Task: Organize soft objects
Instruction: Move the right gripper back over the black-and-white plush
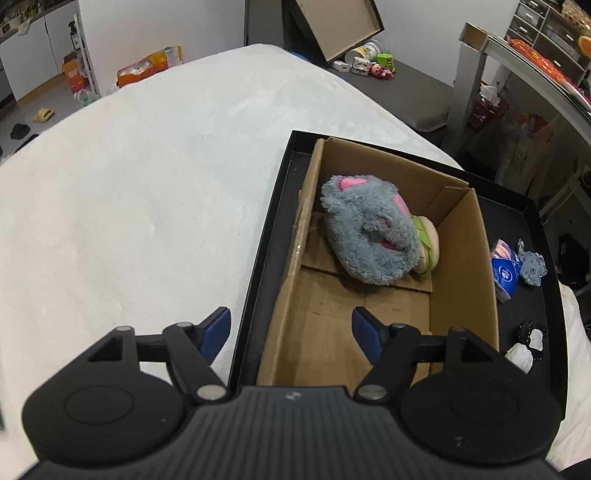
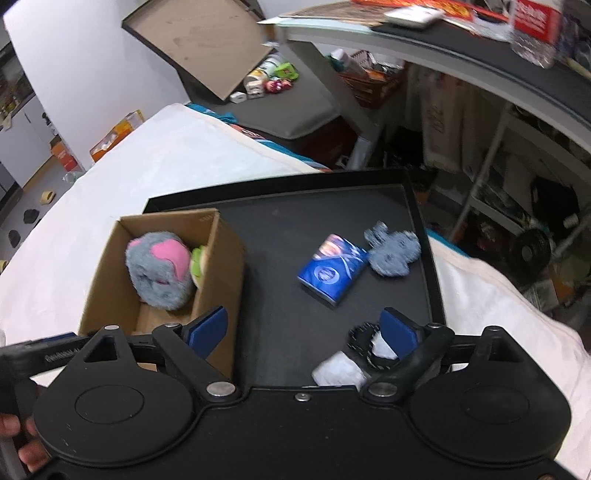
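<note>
A cardboard box [image 1: 461,258] [image 2: 110,258] stands in a black tray [image 1: 266,258] [image 2: 295,221]. Inside the box lie a grey and pink plush toy [image 1: 369,236] [image 2: 155,273] and a burger plush [image 1: 428,247] [image 2: 197,266] beside it. On the tray floor lie a blue tissue pack [image 1: 504,269] [image 2: 332,273], a small grey plush [image 1: 532,266] [image 2: 391,254] and a black-and-white soft item [image 1: 526,345] [image 2: 354,358]. My left gripper [image 1: 291,332] is open and empty over the box's near left edge. My right gripper [image 2: 303,328] is open and empty above the tray, its right finger [image 2: 399,332] over the black-and-white item.
The tray rests on a white fleece-covered bed [image 1: 147,203] [image 2: 166,155]. A metal shelf unit [image 2: 480,92] with clutter stands to the right. A tilted cardboard tray [image 1: 340,26] and small toys [image 1: 369,62] are on a dark bench beyond the bed.
</note>
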A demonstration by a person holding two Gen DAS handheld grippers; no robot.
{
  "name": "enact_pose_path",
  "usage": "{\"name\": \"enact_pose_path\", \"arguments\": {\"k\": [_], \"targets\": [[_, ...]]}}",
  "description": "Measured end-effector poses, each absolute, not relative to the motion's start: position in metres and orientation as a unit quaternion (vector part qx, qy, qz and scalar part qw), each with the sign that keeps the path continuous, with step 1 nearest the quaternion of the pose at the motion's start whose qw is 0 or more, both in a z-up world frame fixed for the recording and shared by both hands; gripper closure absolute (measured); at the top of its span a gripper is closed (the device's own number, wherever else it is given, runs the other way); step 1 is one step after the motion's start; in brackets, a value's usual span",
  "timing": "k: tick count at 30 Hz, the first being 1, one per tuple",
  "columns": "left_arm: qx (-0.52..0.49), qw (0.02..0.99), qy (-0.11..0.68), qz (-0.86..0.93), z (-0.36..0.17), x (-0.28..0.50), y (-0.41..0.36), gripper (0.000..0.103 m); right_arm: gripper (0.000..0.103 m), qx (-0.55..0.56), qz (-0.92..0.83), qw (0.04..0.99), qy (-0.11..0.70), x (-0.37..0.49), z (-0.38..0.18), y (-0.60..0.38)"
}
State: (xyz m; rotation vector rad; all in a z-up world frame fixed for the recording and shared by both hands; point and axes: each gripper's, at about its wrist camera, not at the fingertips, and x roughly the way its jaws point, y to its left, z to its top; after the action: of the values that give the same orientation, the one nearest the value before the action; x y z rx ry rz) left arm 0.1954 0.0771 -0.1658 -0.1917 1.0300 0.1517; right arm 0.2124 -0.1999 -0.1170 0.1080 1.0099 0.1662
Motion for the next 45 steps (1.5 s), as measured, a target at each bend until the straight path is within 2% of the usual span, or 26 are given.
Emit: {"name": "enact_pose_path", "arguments": {"k": [23, 31, 34, 45], "targets": [[-0.027, 0.859, 0.507, 0.058, -0.168, 0.198, 0.044, 0.032, 0.012, 0.111, 0.067, 0.858, 0.498, 0.204, -0.15, -0.262], [-0.007, 0.857, 0.512, 0.056, -0.173, 0.2, 0.032, 0.018, 0.012, 0.128, 0.074, 0.847, 0.511, 0.209, -0.174, -0.27], [0.001, 0.854, 0.516, 0.057, -0.174, 0.202, 0.028, 0.014, 0.008, 0.135, 0.079, 0.842, 0.516, 0.211, -0.184, -0.271], [0.035, 0.844, 0.53, 0.076, -0.18, 0.209, 0.017, 0.013, 0.001, 0.154, 0.092, 0.83, 0.528, 0.218, -0.217, -0.273]]}}
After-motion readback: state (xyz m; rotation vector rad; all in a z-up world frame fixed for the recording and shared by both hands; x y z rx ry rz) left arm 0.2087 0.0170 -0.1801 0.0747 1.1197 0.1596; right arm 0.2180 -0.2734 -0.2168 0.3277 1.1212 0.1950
